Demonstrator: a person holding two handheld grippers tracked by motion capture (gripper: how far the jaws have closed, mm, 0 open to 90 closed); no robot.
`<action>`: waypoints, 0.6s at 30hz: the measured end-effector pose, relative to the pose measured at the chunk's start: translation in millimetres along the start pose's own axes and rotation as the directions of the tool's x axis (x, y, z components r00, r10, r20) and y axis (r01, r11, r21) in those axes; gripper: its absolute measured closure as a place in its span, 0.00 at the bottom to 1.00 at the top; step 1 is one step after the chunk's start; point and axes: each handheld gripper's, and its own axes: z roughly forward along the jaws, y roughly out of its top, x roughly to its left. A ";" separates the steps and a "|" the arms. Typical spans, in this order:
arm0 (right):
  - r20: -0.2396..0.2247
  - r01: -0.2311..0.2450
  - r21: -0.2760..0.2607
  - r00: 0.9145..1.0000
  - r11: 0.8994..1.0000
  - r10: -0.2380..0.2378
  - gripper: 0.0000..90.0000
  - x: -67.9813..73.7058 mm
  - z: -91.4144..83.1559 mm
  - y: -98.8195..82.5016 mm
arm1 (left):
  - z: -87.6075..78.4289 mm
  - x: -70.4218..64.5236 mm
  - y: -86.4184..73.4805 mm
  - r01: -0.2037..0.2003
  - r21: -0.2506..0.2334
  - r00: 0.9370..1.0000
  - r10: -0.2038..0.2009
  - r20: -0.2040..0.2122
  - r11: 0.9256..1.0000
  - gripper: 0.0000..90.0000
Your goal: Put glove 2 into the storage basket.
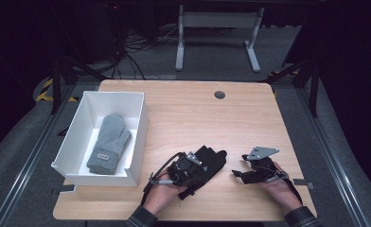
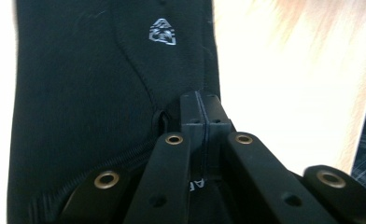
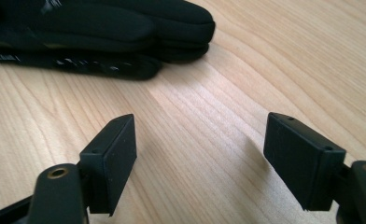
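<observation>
A black glove (image 1: pixel 213 160) lies on the wooden table (image 1: pixel 198 113) near its front edge. My left gripper (image 1: pixel 196 164) rests on top of it. In the left gripper view the two jaws of the left gripper (image 2: pixel 202 109) are pressed together on the glove (image 2: pixel 78 93) at its edge, and a small white logo (image 2: pixel 162 32) shows on the fabric. My right gripper (image 1: pixel 239 166) sits just right of the glove, open, with bare wood between its pads (image 3: pixel 113 154). The tips of the glove's fingers (image 3: pixel 125 23) lie ahead of it, apart from the jaws.
A white box (image 1: pixel 75 137) stands at the table's left side with a grey knit mitten (image 1: pixel 109 142) lying in it. A round cable hole (image 1: pixel 219 95) is near the far edge. A second table's white legs (image 1: pixel 180 45) stand beyond.
</observation>
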 end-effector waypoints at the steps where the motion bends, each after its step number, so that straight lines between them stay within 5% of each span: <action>1: 0.004 -0.001 -0.002 1.000 1.000 0.001 0.27 -0.2 0.2 -0.1 | -1.5 0.6 -0.6 -0.003 -0.001 1.000 0.003 -0.001 1.000 1.00; 4: 0.013 0.005 -0.009 1.000 1.000 -0.005 0.24 -0.5 1.1 -0.4 | -5.2 0.2 1.1 -0.023 -0.019 1.000 0.023 -0.012 1.000 1.00; 7: 0.009 0.000 -0.014 1.000 1.000 0.000 0.22 -1.1 1.7 -1.4 | -11.6 -0.4 4.6 -0.038 -0.050 0.999 0.036 -0.033 0.998 0.88; 12: -0.010 -0.025 -0.040 1.000 0.999 0.024 0.18 -3.5 4.6 -5.2 | -18.6 2.0 12.0 -0.075 -0.099 0.988 0.060 -0.139 0.992 0.56; 18: -0.006 -0.031 -0.049 1.000 0.998 0.031 0.17 -2.8 4.8 -6.3 | -7.5 7.9 18.5 -0.097 -0.090 0.977 0.078 -0.200 0.991 0.31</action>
